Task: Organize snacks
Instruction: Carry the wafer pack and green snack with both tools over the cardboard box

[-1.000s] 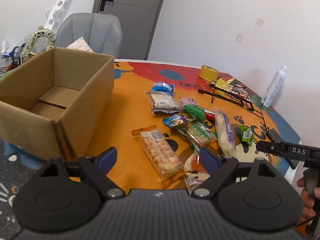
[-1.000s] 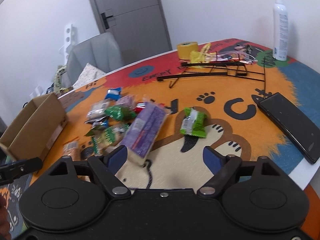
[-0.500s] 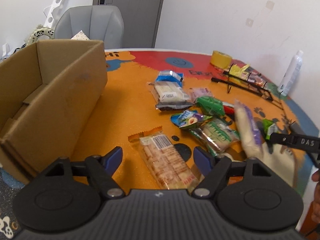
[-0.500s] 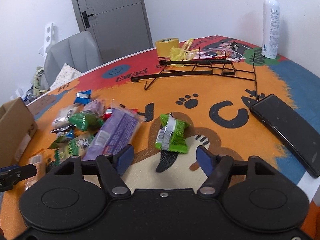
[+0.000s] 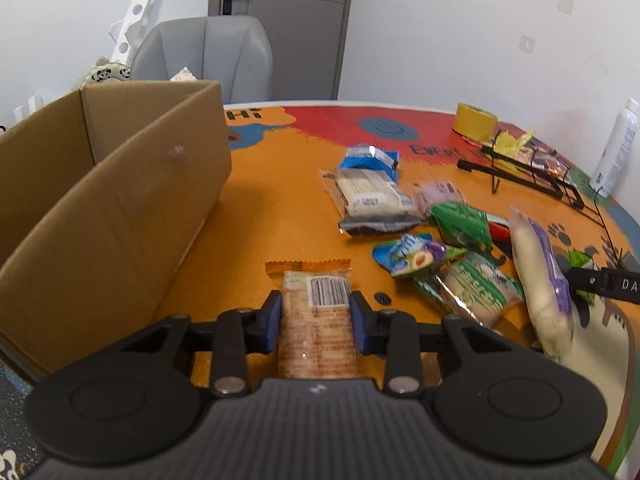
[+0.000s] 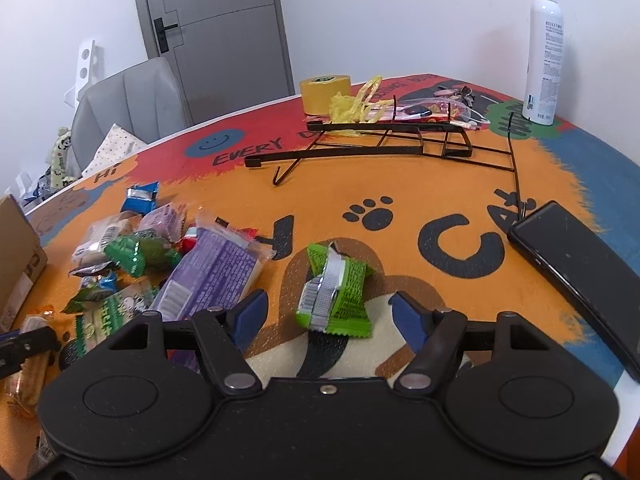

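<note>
Two snacks are being taken up at once from the worktop [image 5: 280, 216] for the cardboard box [image 5: 120, 208].

The left gripper [image 5: 316, 316] is closing on the cracker packet [image 5: 316, 320], whose clear wrap with a barcode label and orange crimped end is pressed from both sides by the blue fingers [image 5: 272, 316]; it lies flat just beside the box wall. The right gripper [image 6: 324, 316] is held apart around the green wafer packet [image 6: 334, 292], a crinkled lime wrapper with a silver seam, without touching it. The picking step is judged to be in hand: next, the right fingers [image 6: 250, 312] need to be brought together, and both packets lifted and carried over the box rim. The other snacks [image 5: 440, 240] are left heaped between the two grippers.
</note>
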{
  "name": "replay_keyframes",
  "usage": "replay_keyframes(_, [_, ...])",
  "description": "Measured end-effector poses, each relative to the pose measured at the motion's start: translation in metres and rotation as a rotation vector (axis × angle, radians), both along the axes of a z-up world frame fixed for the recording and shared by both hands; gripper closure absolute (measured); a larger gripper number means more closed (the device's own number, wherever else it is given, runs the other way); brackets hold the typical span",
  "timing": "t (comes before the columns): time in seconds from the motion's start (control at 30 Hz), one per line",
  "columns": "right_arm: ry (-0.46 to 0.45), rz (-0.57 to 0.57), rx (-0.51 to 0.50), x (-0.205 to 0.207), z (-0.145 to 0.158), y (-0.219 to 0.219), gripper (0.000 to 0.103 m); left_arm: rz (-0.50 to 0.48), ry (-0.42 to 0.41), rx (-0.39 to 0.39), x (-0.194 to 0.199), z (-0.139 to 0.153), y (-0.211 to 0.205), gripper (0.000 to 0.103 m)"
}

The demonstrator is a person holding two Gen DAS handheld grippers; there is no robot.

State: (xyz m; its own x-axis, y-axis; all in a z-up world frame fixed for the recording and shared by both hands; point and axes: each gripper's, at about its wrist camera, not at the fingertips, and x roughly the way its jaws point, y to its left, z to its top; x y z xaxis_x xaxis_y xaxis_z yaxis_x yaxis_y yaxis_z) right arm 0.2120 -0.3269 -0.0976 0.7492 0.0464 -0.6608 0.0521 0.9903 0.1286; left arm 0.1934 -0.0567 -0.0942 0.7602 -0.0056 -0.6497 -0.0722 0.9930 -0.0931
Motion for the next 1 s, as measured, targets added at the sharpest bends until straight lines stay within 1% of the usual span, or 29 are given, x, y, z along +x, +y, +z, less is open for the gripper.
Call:
replay_keyframes(0.1, [-0.011,-0.015,-0.005,0.006,-0.001,-0.003,0.034,-0.001,-0.027,0.017,0.001,0.005,-0.001,0.069])
replay_keyframes(0.23, [-0.005,-0.032,-0.002,0.014,-0.006,-0.008,0.034,0.002,-0.051,0.020,0.004,0.008,-0.002,0.069])
replay_keyframes(0.27, [-0.003,-0.033,-0.001,0.015,-0.007,-0.009,0.036,0.002,-0.057,0.019,0.003,0.009,-0.002,0.069])
replay_keyframes(0.3, [-0.012,-0.033,-0.010,0.015,-0.008,-0.009,0.039,0.001,-0.064,0.020,0.003,0.010,-0.001,0.069])
replay_keyframes(0.33, [-0.013,-0.033,-0.020,0.014,-0.008,-0.009,0.048,-0.001,-0.069,0.019,0.001,0.011,-0.001,0.069])
replay_keyframes(0.37, [-0.016,-0.034,-0.021,0.013,-0.007,-0.010,0.064,-0.003,-0.073,0.016,0.000,0.013,0.000,0.069])
replay_keyframes(0.4, [-0.018,-0.032,-0.010,0.012,-0.007,-0.012,0.071,-0.008,-0.076,0.008,-0.001,0.014,0.001,0.069])
replay_keyframes(0.5, [-0.028,-0.027,0.043,0.007,-0.004,-0.020,0.071,-0.017,-0.090,-0.015,-0.006,0.020,0.005,0.069])
replay_keyframes(0.63, [-0.057,-0.014,0.060,-0.003,0.006,-0.017,0.072,-0.036,-0.113,-0.028,-0.015,0.029,0.010,0.069])
replay_keyframes(0.93, [-0.132,0.081,0.064,-0.024,0.039,0.018,0.072,-0.048,-0.165,-0.058,-0.037,0.057,0.023,0.069])
replay_keyframes(1.0, [-0.140,0.106,0.067,-0.028,0.046,0.027,0.072,-0.050,-0.184,-0.046,-0.042,0.064,0.022,0.069])
